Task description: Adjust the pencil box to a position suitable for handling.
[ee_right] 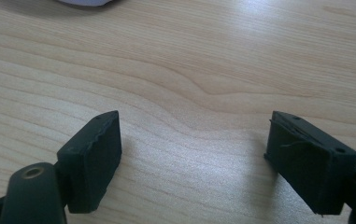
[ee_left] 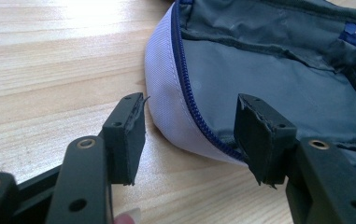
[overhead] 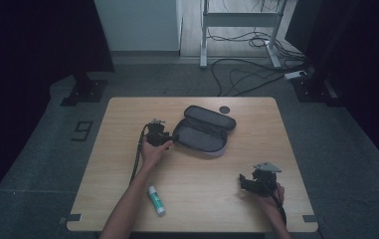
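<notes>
An open pencil case (overhead: pixel 204 132) lies at the table's middle back, grey inside with a pale outer wall and a blue zip (ee_left: pixel 187 84). My left gripper (overhead: pixel 169 141) is at the case's left end. In the left gripper view its jaws (ee_left: pixel 192 140) straddle the case's zipped rim, one pad outside the pale wall, the other over the grey lining, with gaps showing on both sides. My right gripper (overhead: pixel 242 181) rests near the front right, held in a hand. Its jaws (ee_right: pixel 192 158) stand open over bare wood. A sliver of the pale case (ee_right: pixel 84 2) shows at that view's top edge.
A white and green glue stick (overhead: pixel 156 199) lies near the front left, beside the left forearm. A small dark disc (overhead: pixel 224 109) sits behind the case. The wooden table (overhead: pixel 202 209) has bare room between the two hands. Cables and a desk frame are on the floor beyond.
</notes>
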Available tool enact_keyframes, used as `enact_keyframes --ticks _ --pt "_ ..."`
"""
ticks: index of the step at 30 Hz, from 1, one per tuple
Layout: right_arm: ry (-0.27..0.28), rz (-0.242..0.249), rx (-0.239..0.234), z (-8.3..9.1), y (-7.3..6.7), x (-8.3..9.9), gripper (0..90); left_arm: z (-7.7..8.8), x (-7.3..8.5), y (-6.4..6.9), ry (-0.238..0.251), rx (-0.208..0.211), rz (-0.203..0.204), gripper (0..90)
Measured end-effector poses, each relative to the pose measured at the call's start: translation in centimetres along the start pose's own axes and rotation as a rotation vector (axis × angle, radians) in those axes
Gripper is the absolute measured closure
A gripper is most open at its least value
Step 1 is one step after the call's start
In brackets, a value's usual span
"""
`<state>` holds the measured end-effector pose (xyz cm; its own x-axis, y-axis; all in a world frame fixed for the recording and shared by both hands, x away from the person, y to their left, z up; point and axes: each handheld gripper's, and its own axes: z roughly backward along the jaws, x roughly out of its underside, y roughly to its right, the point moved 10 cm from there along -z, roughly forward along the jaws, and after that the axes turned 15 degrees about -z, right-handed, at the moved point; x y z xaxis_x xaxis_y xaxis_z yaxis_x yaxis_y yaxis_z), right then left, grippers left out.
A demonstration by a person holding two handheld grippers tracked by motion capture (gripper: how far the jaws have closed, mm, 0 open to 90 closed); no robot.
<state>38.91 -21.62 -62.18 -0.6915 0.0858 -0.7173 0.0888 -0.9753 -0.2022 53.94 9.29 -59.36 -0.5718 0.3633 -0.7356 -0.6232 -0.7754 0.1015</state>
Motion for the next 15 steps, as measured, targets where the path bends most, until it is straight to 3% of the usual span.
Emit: enact_keyframes --ticks 11,15 --pt "0.000 0.000 0.000 0.00 0.00 0.00 17.5 -0.22 0.28 -0.51 -0.014 -0.008 0.022 40.8" --pt "0.000 -0.001 0.000 0.00 0.00 0.01 17.5 -0.11 -0.26 -0.39 -0.046 -0.009 0.001 38.6"
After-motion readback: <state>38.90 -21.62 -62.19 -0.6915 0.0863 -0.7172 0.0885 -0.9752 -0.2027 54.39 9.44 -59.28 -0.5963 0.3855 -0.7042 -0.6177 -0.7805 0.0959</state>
